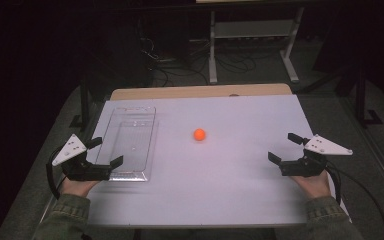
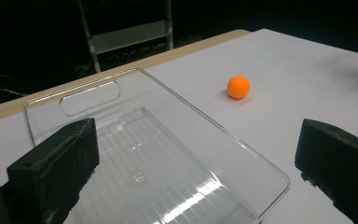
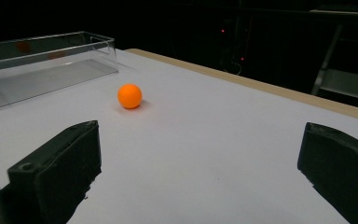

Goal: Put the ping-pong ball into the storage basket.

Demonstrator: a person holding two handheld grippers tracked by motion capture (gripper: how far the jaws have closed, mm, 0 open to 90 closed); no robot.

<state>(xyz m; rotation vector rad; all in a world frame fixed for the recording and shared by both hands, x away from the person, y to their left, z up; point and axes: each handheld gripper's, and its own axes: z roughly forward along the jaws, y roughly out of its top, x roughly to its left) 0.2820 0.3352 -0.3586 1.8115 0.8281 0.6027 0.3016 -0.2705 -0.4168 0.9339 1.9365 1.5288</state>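
Ball (image 1: 199,134): orange, round, alone on bare white near mid-table, a little toward the far edge; right of the tray, well apart from it; touched by nothing. Also at upper centre in the left gripper view (image 2: 238,87) and upper left in the right gripper view (image 3: 129,96).
Table (image 1: 220,190): white top with a tan strip along the far edge; dark floor and cables beyond.
Tray (image 1: 130,145): clear plastic, long and shallow, ribbed floor, handle slot at the far end; lying flat on the left part of the table, long side running away from the person; nothing inside. Near corner between the jaws in the left gripper view (image 2: 168,154); far left in the right gripper view (image 3: 46,60).
Left gripper (image 1: 109,151): held at the near left corner of the tray, jaws spread wide, one jaw over the tray's near end, the other outside its left wall; gripping nothing.
Right gripper (image 1: 284,148): held near the right edge of the table, jaws spread wide, pointing left toward the ball yet well apart from it; gripping nothing.
Hands: one behind each gripper, olive sleeves at the bottom edge of the high view.
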